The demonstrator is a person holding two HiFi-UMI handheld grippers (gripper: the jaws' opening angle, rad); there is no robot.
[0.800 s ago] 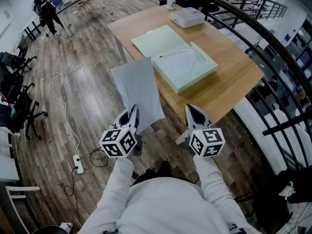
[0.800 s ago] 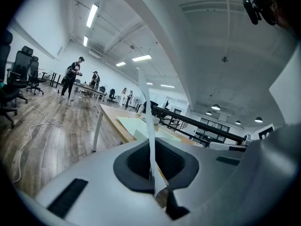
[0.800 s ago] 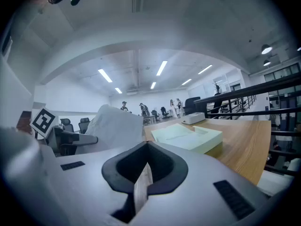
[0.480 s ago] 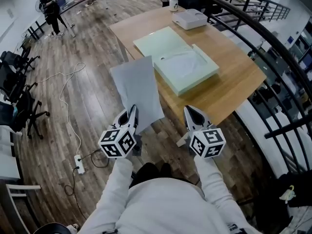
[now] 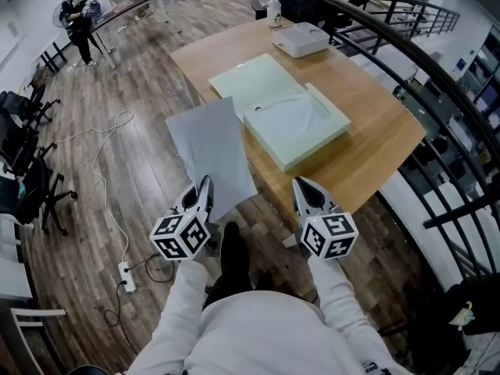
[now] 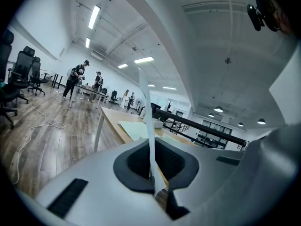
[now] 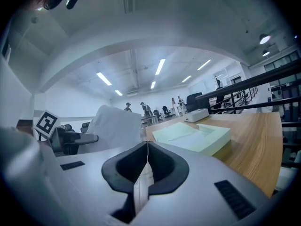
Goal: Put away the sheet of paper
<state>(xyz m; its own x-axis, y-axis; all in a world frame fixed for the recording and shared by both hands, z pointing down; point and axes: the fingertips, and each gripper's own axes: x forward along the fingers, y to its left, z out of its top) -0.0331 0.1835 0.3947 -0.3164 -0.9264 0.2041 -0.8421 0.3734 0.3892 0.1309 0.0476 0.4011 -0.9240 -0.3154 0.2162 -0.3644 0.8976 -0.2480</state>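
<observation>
- Now the left claw (image 5: 203, 187) is clenched on the near edge of the sheet of paper (image 5: 211, 148).
- In the left gripper view the thin edge of the paper stands up right between the two pressed jaws.
- The grey paper is up in the air, over the wooden floor (image 5: 117, 170), and it reaches away from the person toward the near left side of the worktop (image 5: 375, 143).
- The right claw (image 5: 303, 186) is clenched too, with its jaws pressed together and nothing between them.
- The right claw is beside the left one, a bit apart, in front of the worktop's near edge.
- A light green box (image 5: 301, 127) lies open on the worktop, with something white inside.
- Its flat green lid (image 5: 251, 80) lies just behind it, touching it.
- A small white box (image 5: 300, 39) sits farther back on the worktop, and a bottle (image 5: 273, 8) stands near the far corner.
- A white cable (image 5: 98, 158) runs over the floor to a power strip (image 5: 125, 270).
- Far off, a person (image 5: 76, 12) stands by another table.
</observation>
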